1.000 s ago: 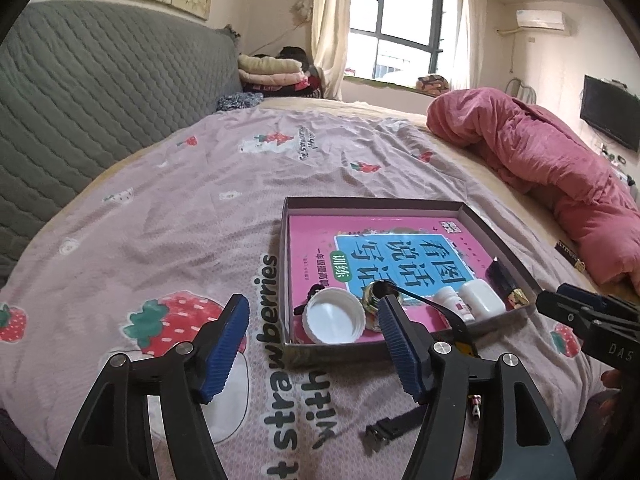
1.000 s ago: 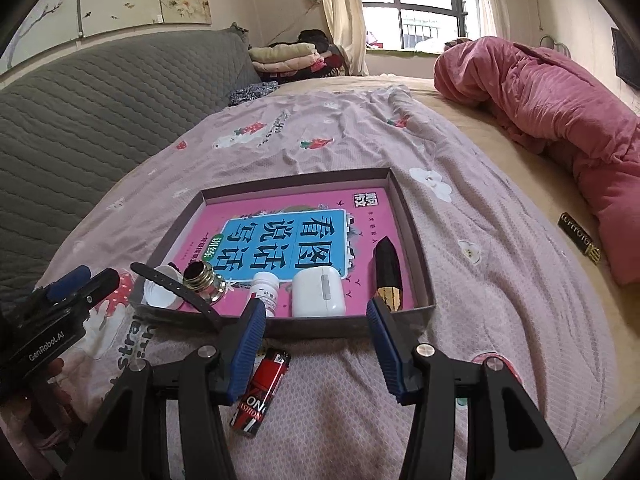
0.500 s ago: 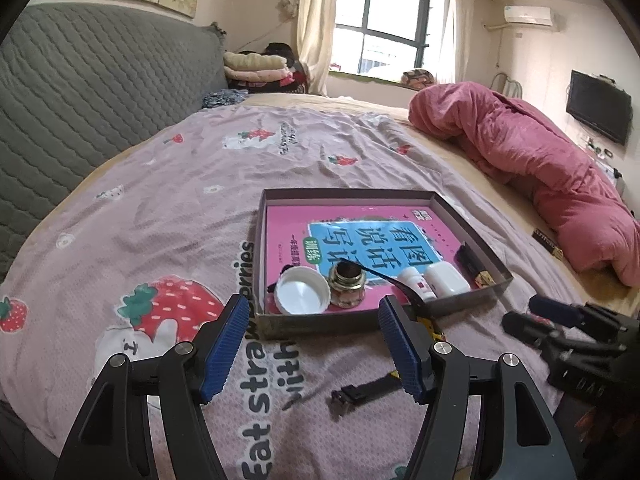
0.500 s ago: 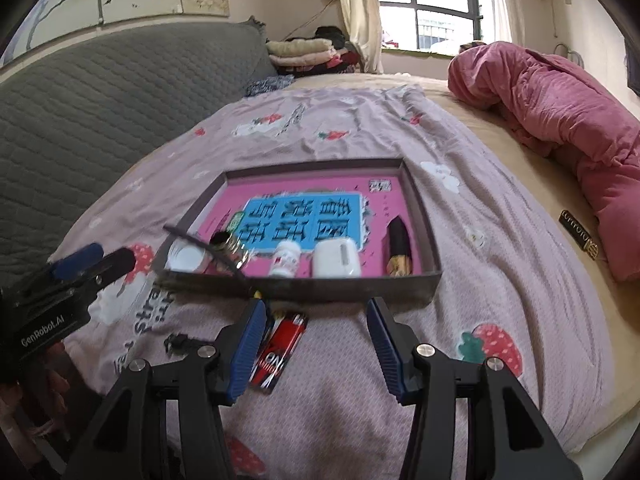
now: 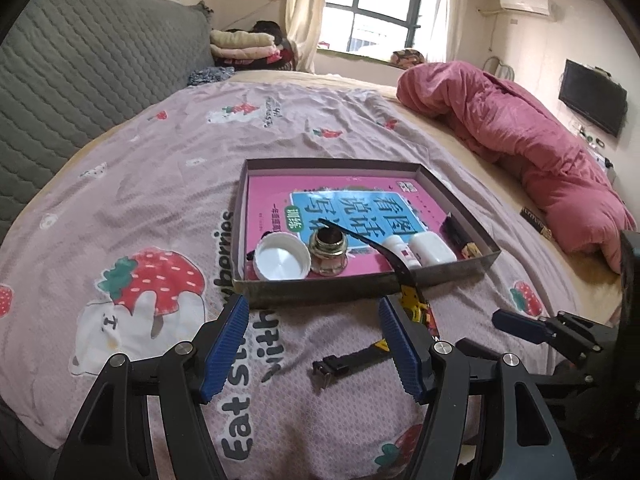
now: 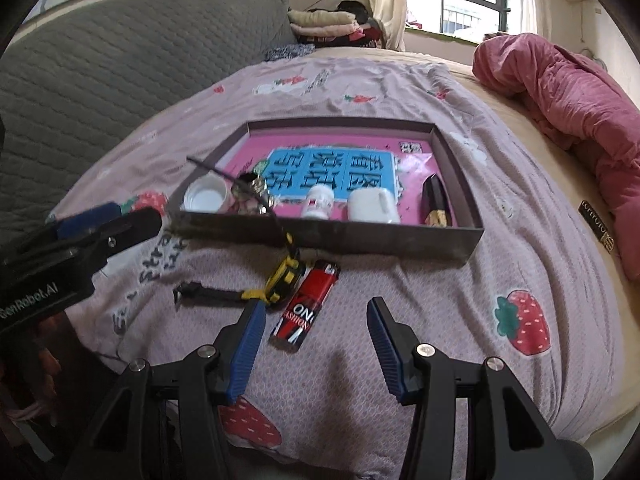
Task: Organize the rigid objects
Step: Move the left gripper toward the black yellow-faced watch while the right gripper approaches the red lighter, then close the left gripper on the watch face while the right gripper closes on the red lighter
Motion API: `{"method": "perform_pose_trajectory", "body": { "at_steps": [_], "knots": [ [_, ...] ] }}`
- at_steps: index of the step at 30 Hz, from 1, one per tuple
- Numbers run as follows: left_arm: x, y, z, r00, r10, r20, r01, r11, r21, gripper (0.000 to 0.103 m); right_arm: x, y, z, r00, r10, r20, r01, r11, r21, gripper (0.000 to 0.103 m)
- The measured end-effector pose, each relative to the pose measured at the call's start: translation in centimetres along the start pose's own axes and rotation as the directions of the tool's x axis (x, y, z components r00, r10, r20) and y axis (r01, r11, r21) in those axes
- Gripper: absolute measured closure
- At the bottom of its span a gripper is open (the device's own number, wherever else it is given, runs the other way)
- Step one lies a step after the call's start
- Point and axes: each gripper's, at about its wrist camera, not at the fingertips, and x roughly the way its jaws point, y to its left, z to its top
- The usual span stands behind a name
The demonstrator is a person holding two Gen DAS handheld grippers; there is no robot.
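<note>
- Both pairs of fingers spread wide and grasping nothing: left gripper (image 5: 314, 340) low over the bed (image 5: 132, 148) just near of the tray (image 5: 360, 284); right gripper (image 6: 316, 344) poised near of the red lighter (image 6: 306, 304), not touching it.
- Already lying in the tray on the pink book (image 5: 352, 204), along the near wall: white cap (image 5: 282, 257), small brass-necked jar (image 5: 328, 250), white pill bottle (image 5: 400, 249), white case (image 5: 432, 248), dark lipstick-like tube (image 6: 435, 200).
- Outside the tray on the bedsheet, just near of its near wall: red lighter, and touching it on the left a yellow-and-black watch (image 6: 284, 276) with one strap draped over the tray wall and the other flat on the sheet.
- Judged handling of the lighter: light, stiff, smooth plastic, likely slippery; best pinched across the narrow sides at mid-length, pressing gently since the soft mattress gives.
- Judged handling of the watch: rigid body, floppy straps; best taken by the body, as the draped strap may snag on the wall.
- Right wrist view alone shows the lighter whole; left wrist view hides it almost entirely behind the blue right finger pad (image 5: 400, 348).
- Left wrist view alone shows a wall television (image 5: 592, 98) far right; both show the small dark item (image 6: 596, 224) beside the pink quilt (image 6: 560, 92).
</note>
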Motion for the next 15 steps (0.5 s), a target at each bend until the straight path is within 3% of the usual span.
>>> {"method": "perform_pose_trajectory", "body": {
  "at_steps": [9,15],
  "knots": [
    [1.4,-1.1,-0.7,0.998,-0.049,-0.051,0.05,0.998,0.035,0.034,2.7,1.3,-0.8,0.998,0.0,-0.06,-0.001,1.0,-0.016,0.051],
    [2.5,-2.2,-1.2,0.994,-0.072,-0.087,0.078,0.995,0.065,0.034,4.5,1.0,-0.9,0.996,-0.045,-0.081,0.045,0.999,-0.001,0.051]
  ]
}}
